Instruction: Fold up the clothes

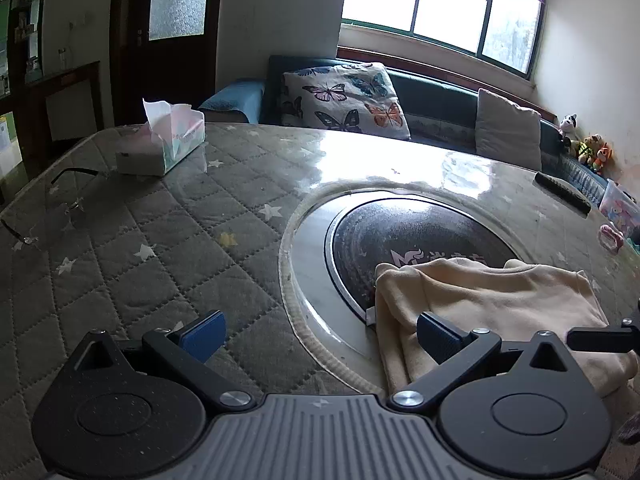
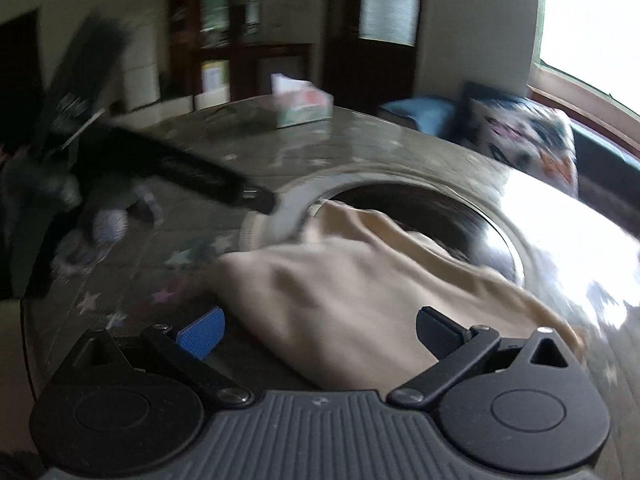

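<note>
Both sets of fingers are spread wide and pinch nothing. The left gripper [image 1: 320, 334] hovers low over the desk [image 1: 168, 240], whose grey quilted, star-printed cover lies under a glossy clear sheet. The cream garment [image 1: 496, 308] lies crumpled ahead of and around its right-hand finger [image 1: 438, 338], partly over the dark round plate [image 1: 408, 240] set into the middle of the desk; the left-hand finger stands over bare quilted cover, apart from the cloth. Farther ahead and off to the left of these fingers sits a tissue box [image 1: 164, 146], with a pair of glasses [image 1: 60, 196] lying nearer the left edge, and a dark remote [image 1: 562, 192] rests far out to the right. Beyond the desk a butterfly-print cushion [image 1: 344, 98] leans on a sofa under the window. The right gripper [image 2: 320, 334] gives a blurred view: the cream garment [image 2: 344, 292] spreads between and ahead of its fingers, reaching toward the round plate, with one fold running close to the right-hand finger [image 2: 438, 338]; I cannot tell whether that finger touches it. The other gripper shows as a dark smear ahead to the left.
</note>
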Demonstrator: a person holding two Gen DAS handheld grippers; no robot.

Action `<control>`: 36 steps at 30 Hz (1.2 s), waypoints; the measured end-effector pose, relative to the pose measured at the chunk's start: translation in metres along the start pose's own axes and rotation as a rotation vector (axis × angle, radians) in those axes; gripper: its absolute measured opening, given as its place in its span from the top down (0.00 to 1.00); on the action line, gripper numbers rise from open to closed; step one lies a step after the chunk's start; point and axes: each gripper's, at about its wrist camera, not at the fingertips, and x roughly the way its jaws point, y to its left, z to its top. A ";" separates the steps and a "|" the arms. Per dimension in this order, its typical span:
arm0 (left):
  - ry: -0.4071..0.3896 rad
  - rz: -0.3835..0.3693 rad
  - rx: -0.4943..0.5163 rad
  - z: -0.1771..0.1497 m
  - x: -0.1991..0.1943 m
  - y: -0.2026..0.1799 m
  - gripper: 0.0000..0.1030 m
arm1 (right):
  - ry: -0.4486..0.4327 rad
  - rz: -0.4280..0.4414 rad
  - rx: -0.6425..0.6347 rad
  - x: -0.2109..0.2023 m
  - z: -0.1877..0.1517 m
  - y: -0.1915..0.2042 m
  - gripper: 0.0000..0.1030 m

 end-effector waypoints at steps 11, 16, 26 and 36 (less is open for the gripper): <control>0.019 -0.042 -0.041 0.005 0.002 0.006 0.00 | 0.008 -0.002 -0.227 0.018 0.011 0.054 0.38; 0.045 -0.094 -0.074 0.008 0.003 0.004 0.00 | 0.027 0.006 -0.249 0.030 0.014 0.063 0.59; 0.120 -0.219 -0.228 0.008 0.009 0.002 0.01 | -0.036 0.054 -0.064 0.006 0.020 0.034 0.96; 0.243 -0.362 -0.499 0.006 0.028 -0.002 0.26 | -0.123 0.101 0.089 -0.033 0.015 -0.002 0.96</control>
